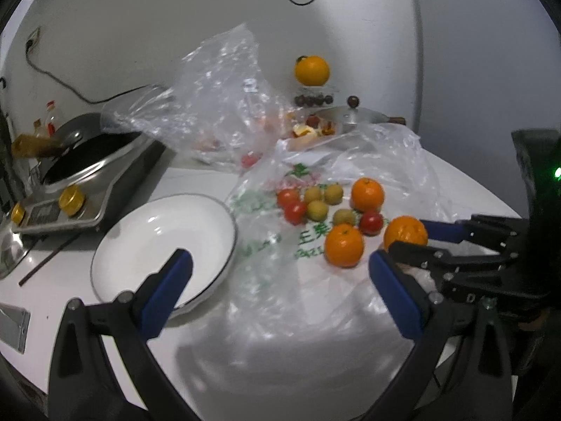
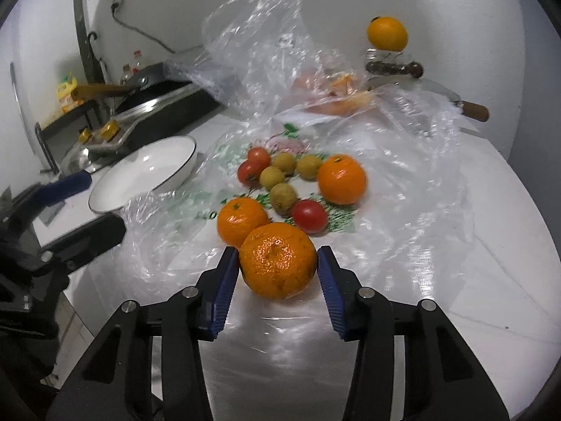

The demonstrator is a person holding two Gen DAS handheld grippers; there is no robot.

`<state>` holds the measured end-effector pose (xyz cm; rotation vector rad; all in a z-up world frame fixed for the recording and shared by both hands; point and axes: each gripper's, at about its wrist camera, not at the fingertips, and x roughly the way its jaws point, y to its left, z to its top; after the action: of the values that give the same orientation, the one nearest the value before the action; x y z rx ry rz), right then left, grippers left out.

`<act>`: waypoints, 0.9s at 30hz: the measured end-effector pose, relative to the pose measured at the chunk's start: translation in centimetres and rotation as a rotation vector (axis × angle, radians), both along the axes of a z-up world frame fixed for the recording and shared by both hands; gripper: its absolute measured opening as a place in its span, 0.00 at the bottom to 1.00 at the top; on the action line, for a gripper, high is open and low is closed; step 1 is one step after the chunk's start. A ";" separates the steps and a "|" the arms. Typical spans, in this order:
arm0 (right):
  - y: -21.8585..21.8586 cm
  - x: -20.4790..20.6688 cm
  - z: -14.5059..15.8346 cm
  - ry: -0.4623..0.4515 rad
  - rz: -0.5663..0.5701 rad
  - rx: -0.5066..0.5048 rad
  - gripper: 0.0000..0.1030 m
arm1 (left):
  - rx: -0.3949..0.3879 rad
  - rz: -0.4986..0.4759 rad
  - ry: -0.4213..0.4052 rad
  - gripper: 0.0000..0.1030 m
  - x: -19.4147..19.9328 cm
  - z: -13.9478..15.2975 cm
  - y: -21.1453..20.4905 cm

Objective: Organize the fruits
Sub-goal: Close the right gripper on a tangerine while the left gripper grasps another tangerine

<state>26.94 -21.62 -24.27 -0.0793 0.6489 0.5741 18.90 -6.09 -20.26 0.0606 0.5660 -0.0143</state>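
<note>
Fruit lies on a flattened clear plastic bag (image 2: 403, 182) on the white table: oranges (image 2: 342, 179), red tomatoes (image 2: 309, 215) and small yellow-green fruits (image 2: 283, 198). My right gripper (image 2: 278, 266) has its blue pads on both sides of the nearest orange (image 2: 278, 259), touching or nearly touching it; it also shows in the left wrist view (image 1: 406, 234). My left gripper (image 1: 280, 280) is open and empty, low over the bag, beside an empty white plate (image 1: 140, 245), also in the right wrist view (image 2: 147, 172).
An induction cooker (image 1: 80, 189) with a dark pan (image 1: 84, 151) stands at the left. A second crumpled bag (image 1: 224, 98) rises behind the fruit. A lid and food scraps (image 1: 336, 122) and an orange on a jar (image 1: 312, 70) are at the back.
</note>
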 end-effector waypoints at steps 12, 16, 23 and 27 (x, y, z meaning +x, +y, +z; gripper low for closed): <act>-4.0 0.8 1.2 -0.043 -0.049 0.087 0.47 | -0.007 -0.085 0.093 0.87 4.9 -1.7 -3.7; -4.9 1.3 1.0 -0.037 -0.047 0.109 0.47 | -0.001 -0.085 0.141 0.69 6.3 -2.4 -4.3; -6.0 1.9 0.7 -0.036 -0.051 0.138 0.47 | 0.015 -0.091 0.203 0.55 7.4 -3.3 -5.0; -6.5 2.0 0.5 -0.033 -0.054 0.148 0.47 | 0.022 -0.106 0.240 0.45 7.9 -3.8 -5.2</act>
<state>28.89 -28.16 -23.78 0.0674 0.5733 0.5656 26.80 -11.34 -24.02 0.1109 0.8025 -0.1198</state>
